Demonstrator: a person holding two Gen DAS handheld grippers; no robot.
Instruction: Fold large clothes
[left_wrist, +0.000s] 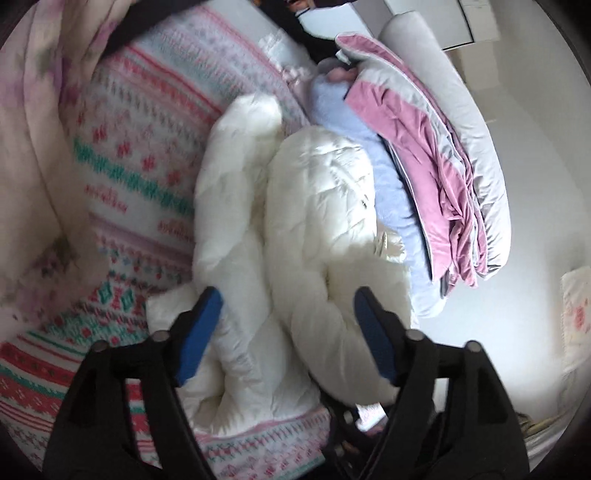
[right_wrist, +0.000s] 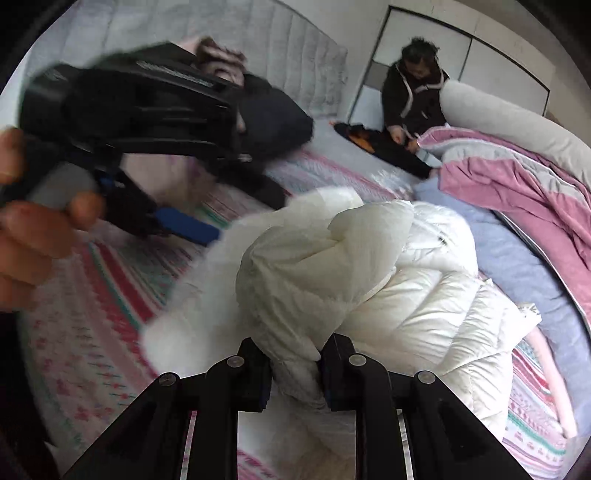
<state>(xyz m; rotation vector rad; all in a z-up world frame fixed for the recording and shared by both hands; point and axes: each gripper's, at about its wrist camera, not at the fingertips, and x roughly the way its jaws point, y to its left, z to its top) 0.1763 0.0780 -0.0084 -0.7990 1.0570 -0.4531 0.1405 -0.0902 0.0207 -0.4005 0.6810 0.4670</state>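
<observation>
A white puffy down jacket (left_wrist: 295, 229) lies bunched on the patterned bedspread (left_wrist: 122, 155). My left gripper (left_wrist: 288, 332) is open, its blue pads (left_wrist: 201, 332) spread just above the jacket's near end, holding nothing. In the right wrist view the jacket (right_wrist: 388, 288) fills the middle. My right gripper (right_wrist: 295, 373) is shut on a fold of the white jacket, which bulges up between the fingers. The left gripper (right_wrist: 177, 221) shows there at the left, held by a hand, its blue pad beside the jacket's furry edge.
A pink and grey quilt (left_wrist: 424, 155) and a pale blue blanket (left_wrist: 369, 147) are piled to the right, with a grey bolster (left_wrist: 461, 103) behind. A person in dark clothes (right_wrist: 413, 96) sits at the far end of the bed by a grey headboard (right_wrist: 288, 55).
</observation>
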